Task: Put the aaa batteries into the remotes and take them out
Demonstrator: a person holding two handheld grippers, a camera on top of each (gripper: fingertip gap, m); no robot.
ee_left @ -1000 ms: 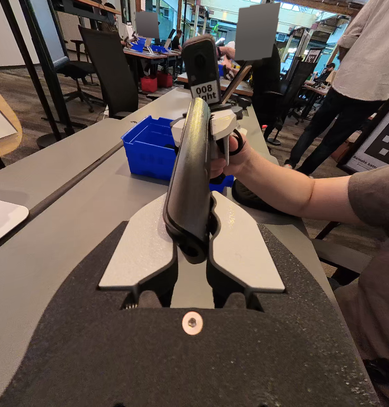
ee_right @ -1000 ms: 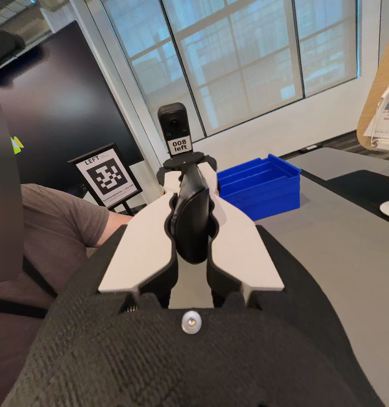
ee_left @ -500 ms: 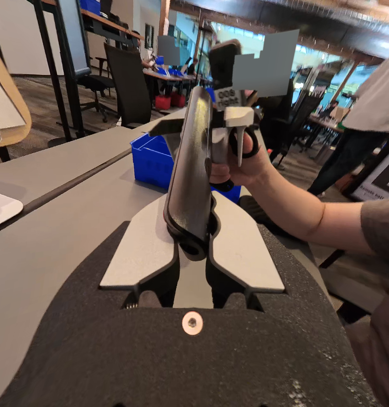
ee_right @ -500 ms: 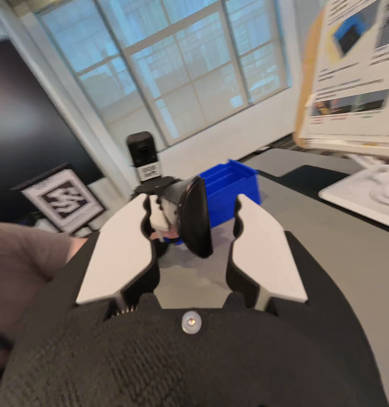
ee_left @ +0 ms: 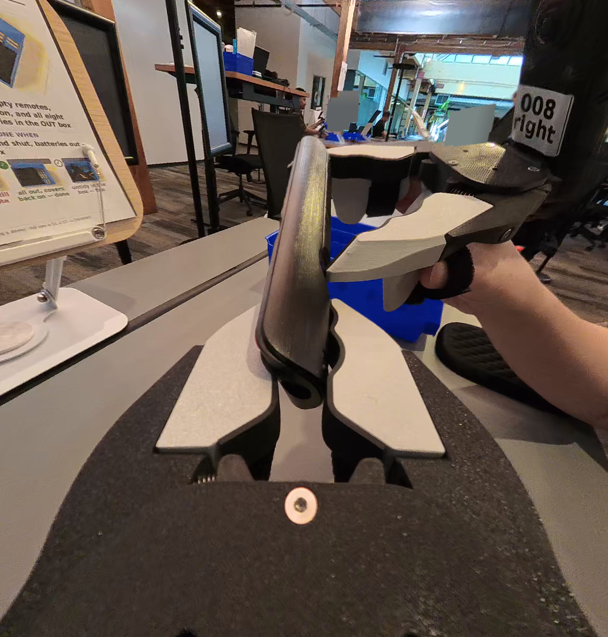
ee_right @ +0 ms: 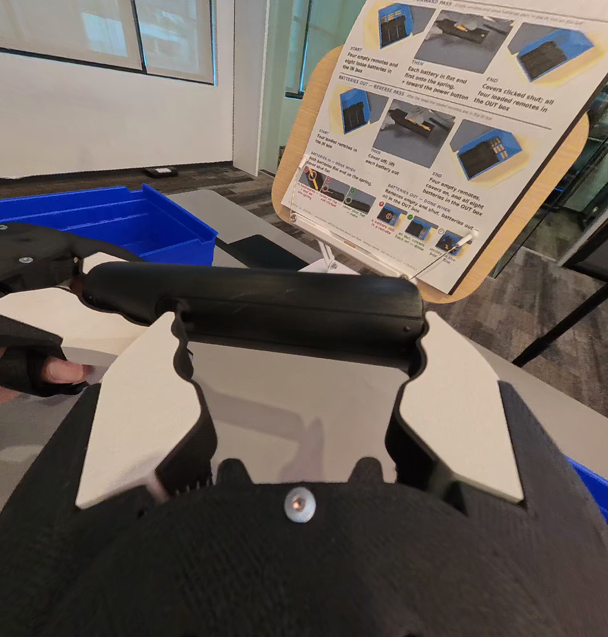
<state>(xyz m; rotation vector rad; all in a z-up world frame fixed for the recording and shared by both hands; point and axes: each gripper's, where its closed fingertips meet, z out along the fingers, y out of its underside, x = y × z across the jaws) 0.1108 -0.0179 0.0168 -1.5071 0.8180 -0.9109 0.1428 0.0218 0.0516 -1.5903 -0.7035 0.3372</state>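
- Grey desk surface [ee_left: 89, 386] in an open office, blue bins behind; an instruction board on a white stand sits upper left of the left wrist view and upper right of the right wrist view.
- My left gripper [ee_left: 301, 348] is clamped narrow on the lower end of the black remote [ee_left: 297, 275], which stands nearly upright at centre frame, clear of the desk.
- My right gripper [ee_right: 299, 341] is spread wide. The remote [ee_right: 254, 303] lies across its fingertips in the right wrist view, and both tips appear to touch the remote's long body. I judge it a straddle, not a firm pinch.
- No AAA batteries show in either view. I cannot tell whether the cover is on or whether cells are inside.
- Risk: the remote is held by one end only. A sideways push from my right gripper could lever it round and twist it out of the left grip.
- Risk: the shell looks smooth and rounded, so the right fingertips [ee_right: 444, 348] may skid along it if I close at an angle.
- Risk: if the cover comes free suddenly, it or any cells could drop to the desk or floor, since the nearest blue bin [ee_right: 123, 220] is not beneath the remote.
- Risk: my grippers sit close together and could knock each other.
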